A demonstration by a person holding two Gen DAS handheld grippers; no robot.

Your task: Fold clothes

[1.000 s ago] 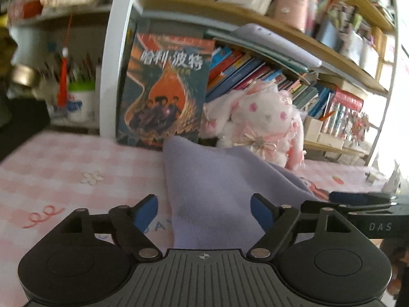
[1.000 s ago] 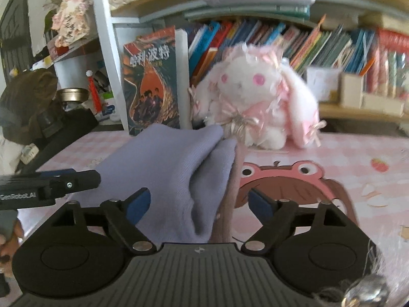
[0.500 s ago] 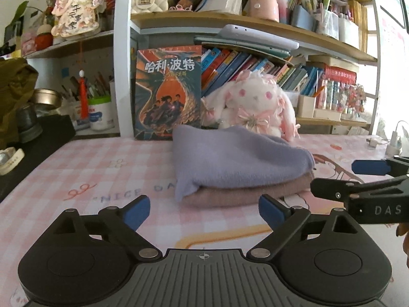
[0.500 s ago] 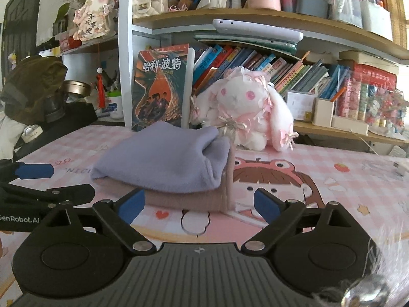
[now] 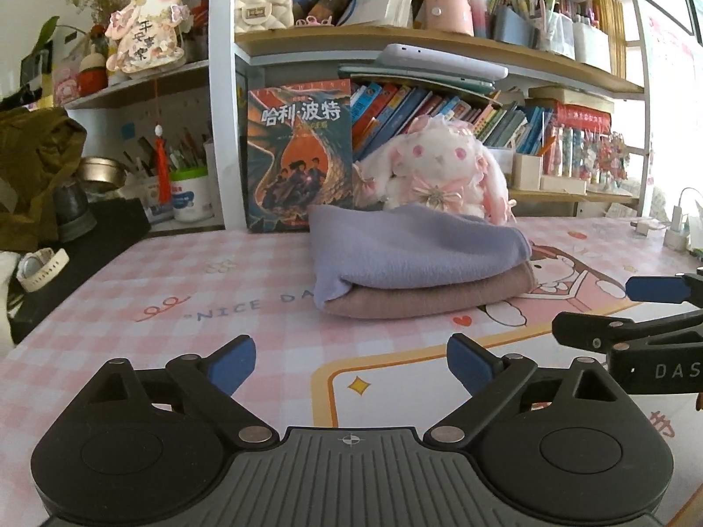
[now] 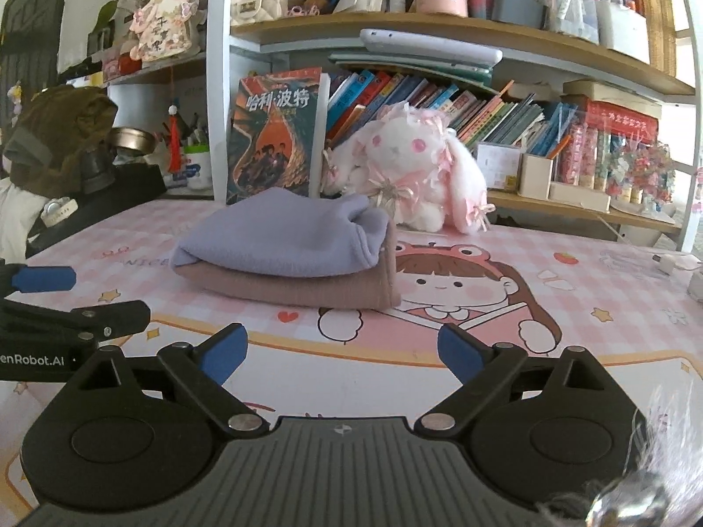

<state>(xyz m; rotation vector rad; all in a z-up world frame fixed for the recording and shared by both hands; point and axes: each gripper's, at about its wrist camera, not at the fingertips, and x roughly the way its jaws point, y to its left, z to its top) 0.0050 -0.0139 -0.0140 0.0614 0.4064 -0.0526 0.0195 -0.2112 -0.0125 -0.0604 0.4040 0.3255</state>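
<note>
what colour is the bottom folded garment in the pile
Dusty pinkish-brown bottom garment, under the lavender one; clearest in the right wrist view.

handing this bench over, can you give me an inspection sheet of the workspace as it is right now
Surface: pink checked cartoon mat, flat.
Job's things: lilac garment folded on top of folded brown garment, stacked near the mat's back edge.
Clutter: plush rabbit and upright book just behind the stack.
Grippers: left gripper open, holding nothing; right gripper open, holding nothing; both short of the stack.
Cables: white charger and cable at the mat's far right.
Surroundings: crowded bookshelf behind; olive bag and watch at left.
</note>
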